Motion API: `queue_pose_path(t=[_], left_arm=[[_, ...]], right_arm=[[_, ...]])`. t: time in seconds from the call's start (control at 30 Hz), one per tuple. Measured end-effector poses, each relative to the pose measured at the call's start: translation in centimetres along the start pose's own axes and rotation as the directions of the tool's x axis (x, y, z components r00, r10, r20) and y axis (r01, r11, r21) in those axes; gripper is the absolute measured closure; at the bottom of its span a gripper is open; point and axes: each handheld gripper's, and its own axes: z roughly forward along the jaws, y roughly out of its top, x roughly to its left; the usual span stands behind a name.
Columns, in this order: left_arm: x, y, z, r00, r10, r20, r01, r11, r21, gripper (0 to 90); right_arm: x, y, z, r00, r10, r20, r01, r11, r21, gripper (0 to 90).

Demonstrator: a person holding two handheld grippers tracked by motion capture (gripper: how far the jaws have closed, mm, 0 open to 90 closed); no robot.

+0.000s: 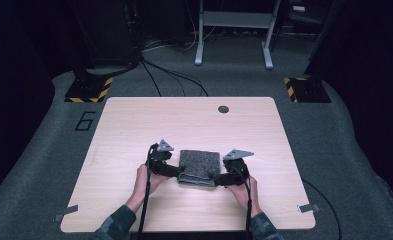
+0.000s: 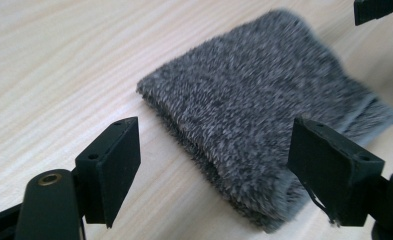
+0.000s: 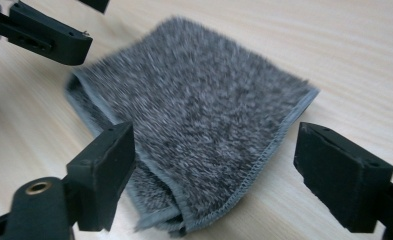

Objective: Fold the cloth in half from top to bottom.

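L gripper [image 1: 180,172]: jaws released | R gripper [image 1: 215,176]: jaws released | folded grey towel [image 1: 199,165] flat betw. both on table [image 1: 134,120]

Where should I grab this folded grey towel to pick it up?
Take the folded towel by its near corners, where the stitched hems stack, coming in low from each side. It lies flat on the table, and the left gripper and right gripper already stand open there.

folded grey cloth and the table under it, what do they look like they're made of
Folded grey cloth: likely a soft pile fabric such as microfibre or terry, judging by the short fuzzy speckled fibres and stitched hem. Table: pale wood-grain top, matte; probably laminate rather than solid wood, though the look leaves that open.
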Motion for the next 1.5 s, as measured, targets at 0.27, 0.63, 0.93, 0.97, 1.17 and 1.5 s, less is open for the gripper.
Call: queue_pose_path(t=[0.27,0.63,0.93,0.97,1.17,1.5], left_arm=[[-1.4,-1.9,1.1,0.9950,0.080,-0.060,-0.075,0.9945,0.073,20.3],[-0.8,-2.4,-0.1,0.9998,-0.002,-0.018,0.002,1.0000,-0.006,17.6],[1.4,-0.1,1.3,0.9933,-0.001,-0.115,0.004,0.9996,0.026,18.3],[1.4,-0.1,1.3,0.9933,-0.001,-0.115,0.004,0.9996,0.026,18.3],[1.6,-0.8,2.7,0.9923,-0.001,-0.124,0.009,0.9977,0.068,18.7],[2.1,-1.6,-1.6,0.9913,-0.066,-0.114,0.060,0.9969,-0.050,15.1]], right_arm=[[-0.2,-1.5,1.7,0.9979,-0.034,0.055,0.031,0.998,0.048,13.6],[-1.1,-1.6,1.0,0.9992,-0.031,0.027,0.030,0.999,0.021,13.8],[-3.3,2.1,2.1,0.9947,-0.013,0.102,0.010,1.000,0.026,14.1],[-3.3,2.1,2.1,0.9947,-0.013,0.102,0.010,1.000,0.026,14.1],[-4.1,1.8,4.2,0.9938,0.009,0.111,-0.018,0.997,0.081,13.8],[-4.6,1.2,0.5,0.9946,0.030,0.099,-0.030,1.000,-0.003,13.4]])
